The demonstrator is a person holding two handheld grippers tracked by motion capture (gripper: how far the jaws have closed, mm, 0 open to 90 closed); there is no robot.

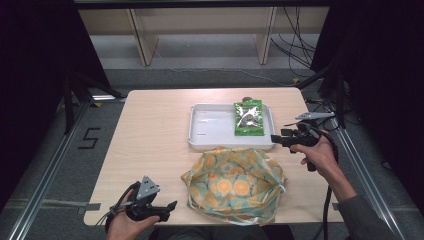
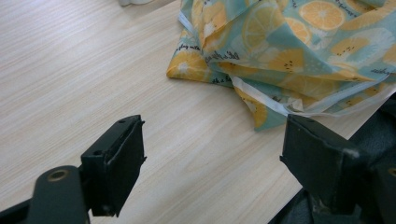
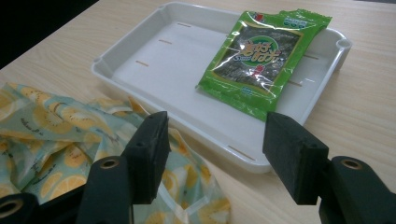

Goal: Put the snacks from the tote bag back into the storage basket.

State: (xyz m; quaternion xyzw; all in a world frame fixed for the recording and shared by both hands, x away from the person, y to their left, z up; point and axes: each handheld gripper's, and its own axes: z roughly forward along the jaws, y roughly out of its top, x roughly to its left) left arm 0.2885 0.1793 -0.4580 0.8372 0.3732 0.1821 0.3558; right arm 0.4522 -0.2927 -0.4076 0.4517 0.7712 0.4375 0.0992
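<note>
1. Green snack packet (image 3: 261, 58): lying flat in the right part of the white tray (image 1: 210, 142), touched by neither gripper.
2. Citrus-print bag (image 1: 235, 182): sitting crumpled on the table (image 1: 150, 130), its far edge touching the tray's near rim.
3. Progress: the packet appears placed; whatever else belongs in the tray is remaining.
4. Right gripper (image 3: 215, 140): hovering just off the tray's right near corner, jaws standing apart and holding nothing.
5. Left gripper (image 2: 210, 158): resting low at the near left edge, jaws wide apart, gripping nothing.
</note>
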